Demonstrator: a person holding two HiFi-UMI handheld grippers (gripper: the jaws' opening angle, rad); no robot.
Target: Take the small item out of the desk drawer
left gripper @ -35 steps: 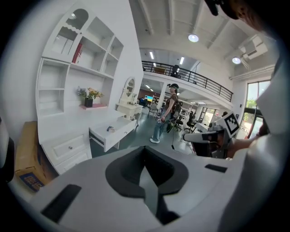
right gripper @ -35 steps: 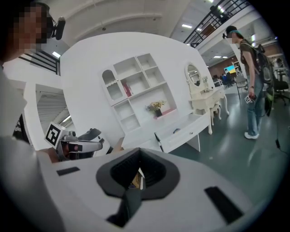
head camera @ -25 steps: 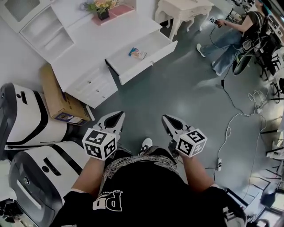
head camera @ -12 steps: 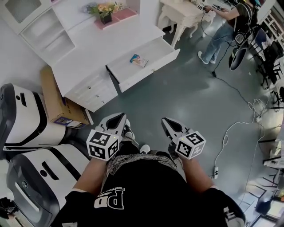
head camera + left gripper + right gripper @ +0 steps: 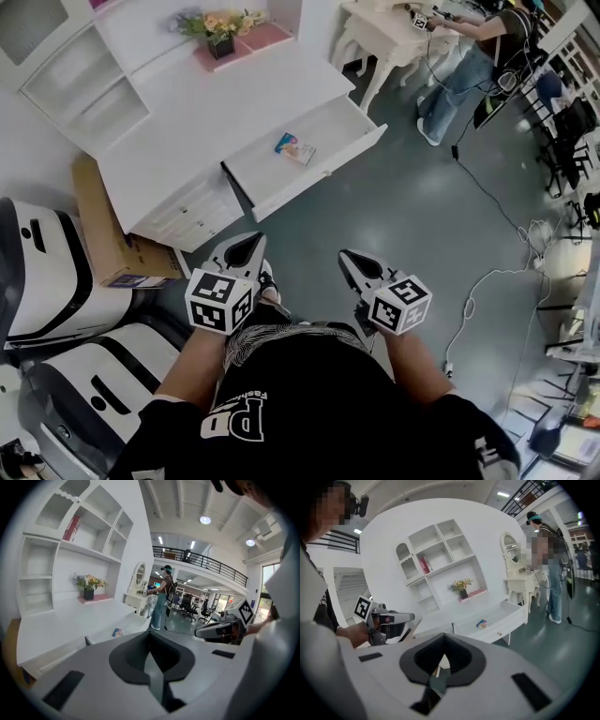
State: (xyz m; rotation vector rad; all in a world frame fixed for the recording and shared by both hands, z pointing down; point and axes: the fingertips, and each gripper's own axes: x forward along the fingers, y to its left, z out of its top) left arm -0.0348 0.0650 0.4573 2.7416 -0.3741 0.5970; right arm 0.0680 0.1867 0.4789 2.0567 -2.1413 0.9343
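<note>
A white desk has its wide drawer pulled open. A small colourful flat item lies inside it, also seen in the left gripper view as the item and in the right gripper view as the item. My left gripper and right gripper hang side by side over the grey floor, well short of the drawer. Both have their jaws together with nothing in them. In the left gripper view the right gripper shows at the side.
A cardboard box leans by the desk's left end, with white-and-black machines beside it. A person stands by an ornate white table at the back right. Cables trail across the floor. A flower pot stands on the desk.
I have moved toward the desk, and both grippers came along with their jaws unchanged. The person at the back has shifted up toward the ornate table.
</note>
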